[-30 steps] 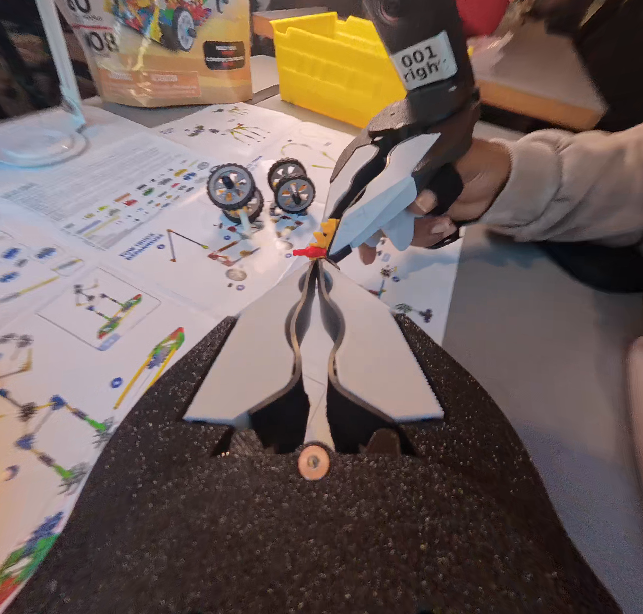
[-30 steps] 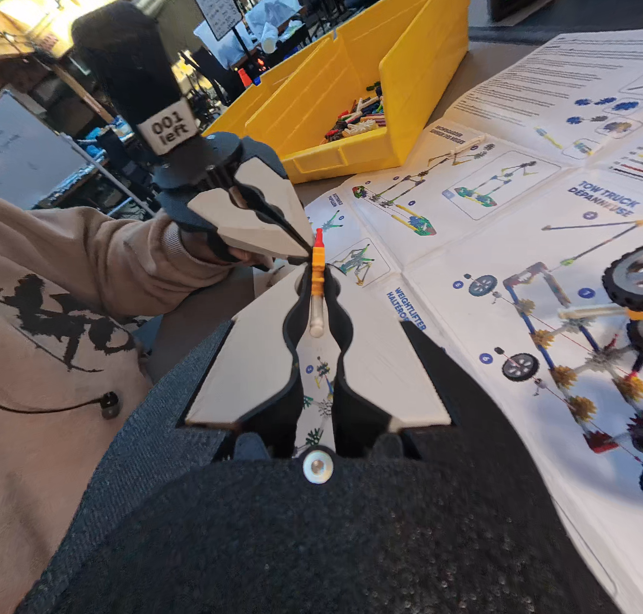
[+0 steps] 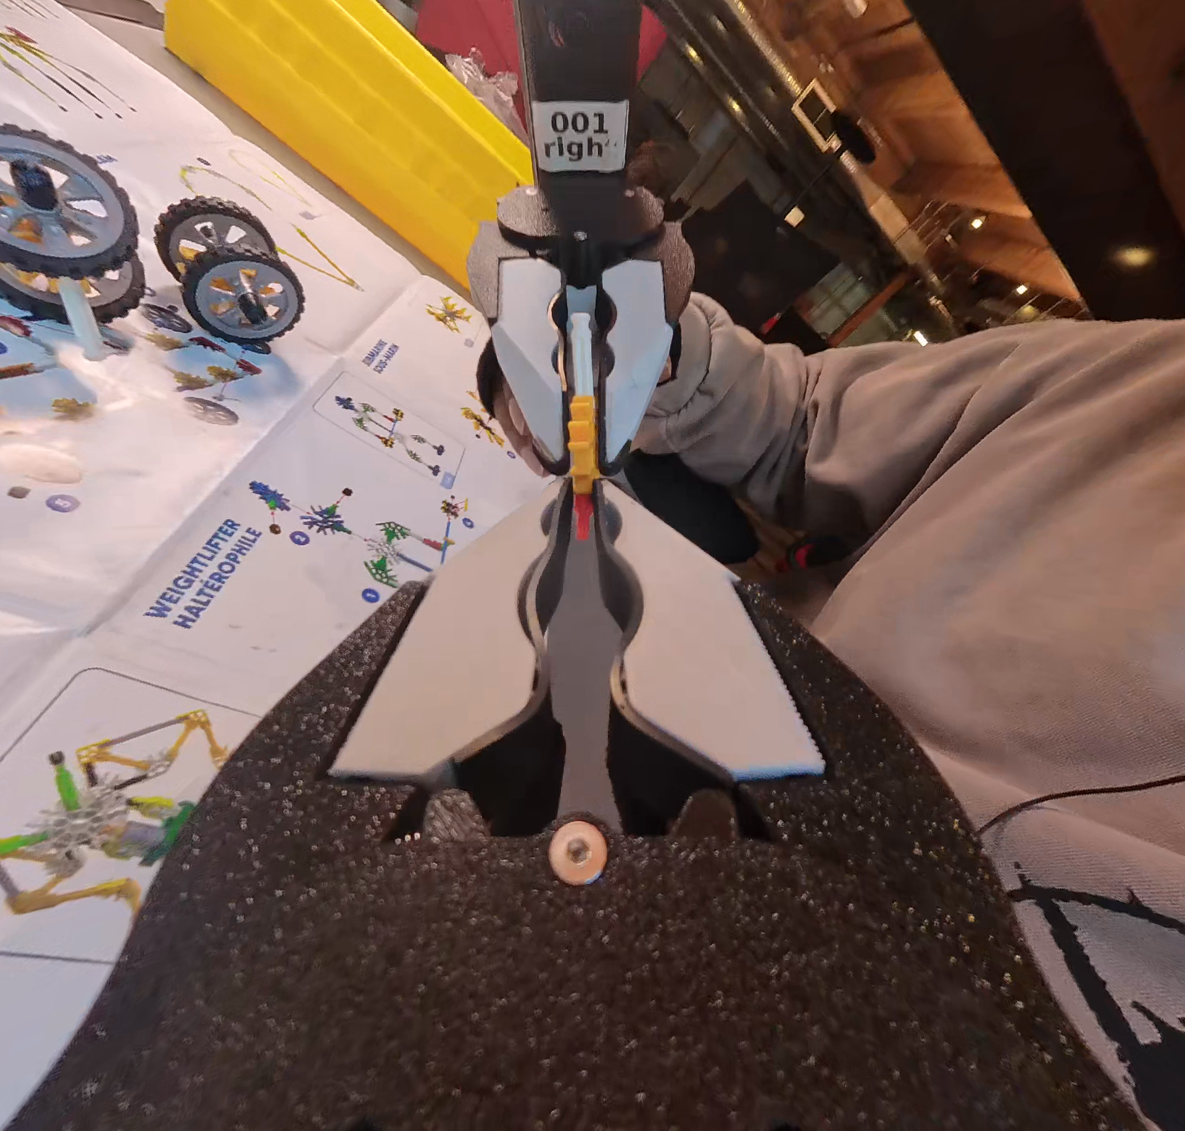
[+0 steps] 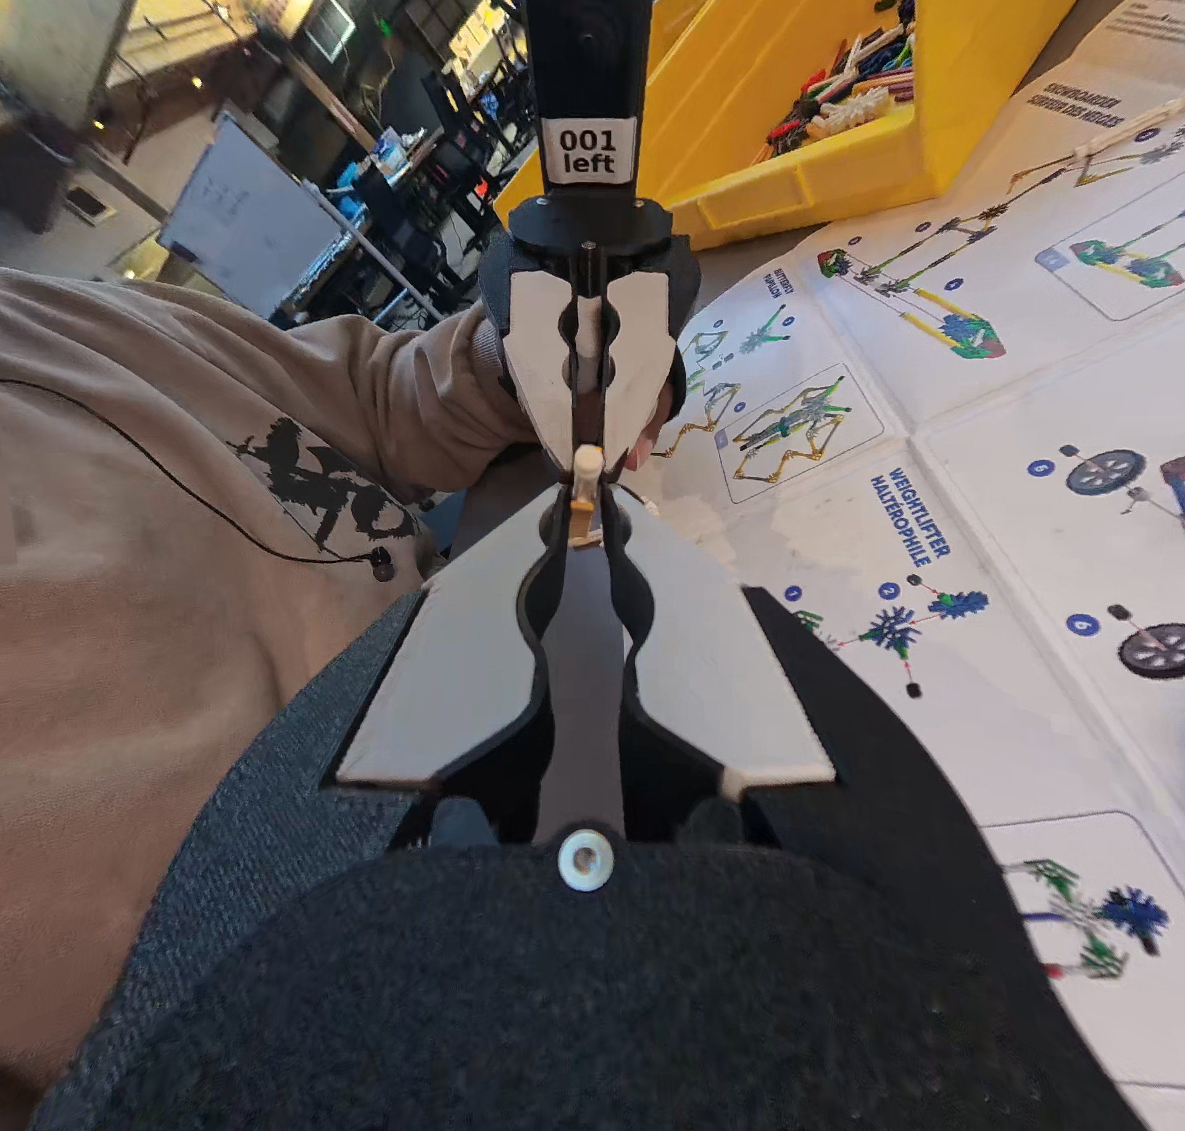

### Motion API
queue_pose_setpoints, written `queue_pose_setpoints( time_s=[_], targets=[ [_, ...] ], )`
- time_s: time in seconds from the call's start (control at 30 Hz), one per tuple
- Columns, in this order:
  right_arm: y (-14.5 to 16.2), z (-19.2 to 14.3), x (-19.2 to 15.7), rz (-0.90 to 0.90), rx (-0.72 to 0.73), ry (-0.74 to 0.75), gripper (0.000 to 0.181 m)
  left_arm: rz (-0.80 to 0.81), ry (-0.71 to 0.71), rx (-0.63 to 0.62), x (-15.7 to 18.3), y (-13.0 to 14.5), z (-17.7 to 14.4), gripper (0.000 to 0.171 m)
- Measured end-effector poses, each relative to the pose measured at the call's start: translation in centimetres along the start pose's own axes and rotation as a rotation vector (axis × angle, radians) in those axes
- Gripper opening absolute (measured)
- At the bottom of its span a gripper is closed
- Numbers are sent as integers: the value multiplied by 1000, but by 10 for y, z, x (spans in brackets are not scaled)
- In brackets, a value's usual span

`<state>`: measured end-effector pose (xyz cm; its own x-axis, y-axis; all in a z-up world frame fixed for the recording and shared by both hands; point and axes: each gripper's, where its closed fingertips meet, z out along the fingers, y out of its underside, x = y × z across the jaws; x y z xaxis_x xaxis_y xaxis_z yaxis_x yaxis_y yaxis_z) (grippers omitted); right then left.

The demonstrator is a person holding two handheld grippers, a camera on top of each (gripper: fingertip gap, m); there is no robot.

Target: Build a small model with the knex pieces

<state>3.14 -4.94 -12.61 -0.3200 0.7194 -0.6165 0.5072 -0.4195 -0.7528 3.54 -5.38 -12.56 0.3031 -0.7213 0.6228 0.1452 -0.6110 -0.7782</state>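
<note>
A yellow connector sits on a white rod, with a red tip at its near end. The bin is bright yellow. The instruction sheet is white with blue, green and yellow diagrams. The wheels are black-tyred with grey spokes. The sleeve is beige.

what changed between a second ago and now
The right tongs swung from an angle to face the left tongs head-on, tip to tip, both lifted and tilted off the instruction sheet. Unchanged: the right ones grip the white rod with orange connector; the left grip its red end.
</note>
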Motion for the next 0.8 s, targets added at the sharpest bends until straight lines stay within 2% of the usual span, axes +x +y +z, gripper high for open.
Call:
queue_pose_setpoints(
  time_s=[0.07, 0.13, 0.27, 0.37, 0.5, 0.6, 0.7, 0.8],
  targets=[
    [3, 0, -1, -7, 29, 11, 11, -42, 32, 23, 2, -1, 3, 3],
    [1, -3, -2, -18, 69, 30, 5, -44, 27, 19, 2, 1, 6, 3],
    [2, -5, 1, -34, 44, 95, 4, -44, 3, 21, -1, 2, 9, 4],
    [17, -5, 1, 21, -105, 102, 4, 11, -17, -87, -1, 17, 12, 4],
    [49, -10, 9, 205, -364, 90, 4, 52, -78, -159, -11, 23, 16, 21],
    [72, -7, 17, 307, -516, 81, 3, 59, -107, -296, -23, 39, 30, 28],
    [88, -1, 25, 271, -648, 111, 4, 74, -102, -421, -29, 57, 36, 19],
    [86, 1, 28, 213, -674, 118, 4, 72, -80, -435, -30, 59, 35, 12]
  ],
)
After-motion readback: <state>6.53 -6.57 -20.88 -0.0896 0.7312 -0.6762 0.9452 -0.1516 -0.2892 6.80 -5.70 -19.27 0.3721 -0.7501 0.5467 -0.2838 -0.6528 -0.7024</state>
